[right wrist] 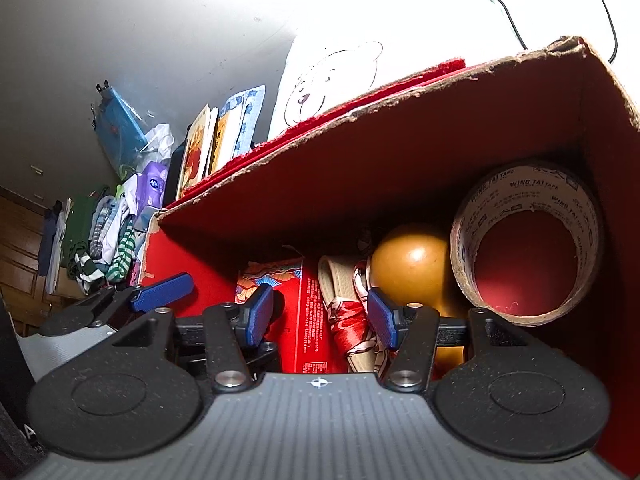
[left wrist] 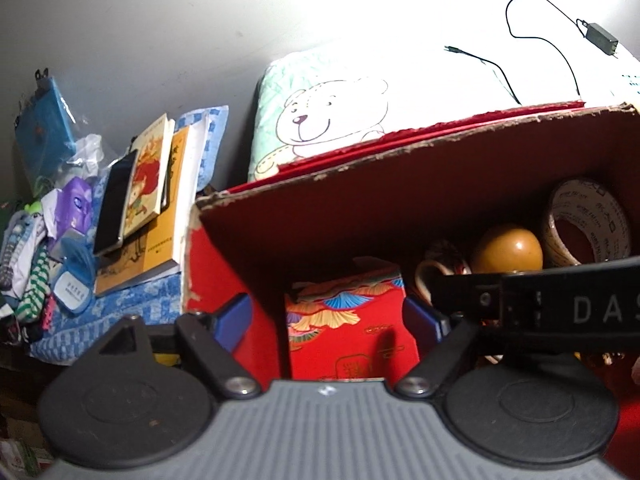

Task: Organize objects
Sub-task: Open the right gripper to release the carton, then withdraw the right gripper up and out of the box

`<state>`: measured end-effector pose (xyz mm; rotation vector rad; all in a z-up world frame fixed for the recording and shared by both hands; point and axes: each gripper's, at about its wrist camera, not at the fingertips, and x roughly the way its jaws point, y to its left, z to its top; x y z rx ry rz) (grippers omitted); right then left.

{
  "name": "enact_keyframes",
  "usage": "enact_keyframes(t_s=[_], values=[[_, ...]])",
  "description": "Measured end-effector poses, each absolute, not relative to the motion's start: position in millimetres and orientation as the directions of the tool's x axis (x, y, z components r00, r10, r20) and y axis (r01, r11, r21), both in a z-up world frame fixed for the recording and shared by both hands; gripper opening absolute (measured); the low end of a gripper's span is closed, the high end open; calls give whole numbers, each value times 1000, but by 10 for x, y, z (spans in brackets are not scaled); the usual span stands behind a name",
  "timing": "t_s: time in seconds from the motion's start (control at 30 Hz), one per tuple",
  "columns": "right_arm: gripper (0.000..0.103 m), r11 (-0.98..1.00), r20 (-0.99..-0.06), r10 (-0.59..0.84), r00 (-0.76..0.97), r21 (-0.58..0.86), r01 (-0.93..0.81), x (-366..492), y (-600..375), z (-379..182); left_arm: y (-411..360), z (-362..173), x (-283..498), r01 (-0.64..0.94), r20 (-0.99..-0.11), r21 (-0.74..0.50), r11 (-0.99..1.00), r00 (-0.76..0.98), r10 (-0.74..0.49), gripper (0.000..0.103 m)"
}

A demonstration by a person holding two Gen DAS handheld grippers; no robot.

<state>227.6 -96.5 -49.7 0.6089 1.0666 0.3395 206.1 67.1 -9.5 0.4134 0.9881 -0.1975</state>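
Right tool [right wrist: 320, 316]: jaws parted, nothing gripped, poised over the strap [right wrist: 340, 292] in the box [right wrist: 400, 152]. Left tool [left wrist: 328, 312]: jaws spread across the box's left wall, above the red packet [left wrist: 352, 320]. Ball [right wrist: 412, 264] and strap partly hidden; tape [right wrist: 528, 248] upright at right. Books [left wrist: 152, 184] stacked on a blue cloth [left wrist: 120, 304]; bear pillow [left wrist: 328, 112] behind, against a grey wall.

cluttered bedroom: teddy-bear quilt [left wrist: 332, 116], strewn clothes [left wrist: 28, 276]

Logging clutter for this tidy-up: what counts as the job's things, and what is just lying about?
Job: red box; inside, tape roll, brown ball, red packet, scarf; left tool, right tool, both open.

Lying about: books, bear pillow, charger, socks.
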Motion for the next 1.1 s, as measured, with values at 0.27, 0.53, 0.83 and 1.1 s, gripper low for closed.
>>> enact_keyframes(t_s=[0.27, 0.53, 0.83, 1.1], values=[[56, 796, -717, 524, 461, 604, 35, 2269, -968, -492, 668, -109, 2057, 362, -843, 229, 904, 538, -2, 84], [56, 801, -712, 511, 481, 598, 36, 2244, -969, -476, 671, -112, 2055, 361, -842, 228, 904, 540, -3, 88], [56, 805, -697, 495, 518, 593, 28, 2203, -985, -446, 637, -101, 2035, 365, -829, 257, 895, 559, 11, 88], [56, 817, -691, 475, 544, 577, 19, 2187, -975, -419, 655, -96, 2023, 351, -827, 253, 901, 563, 13, 88]])
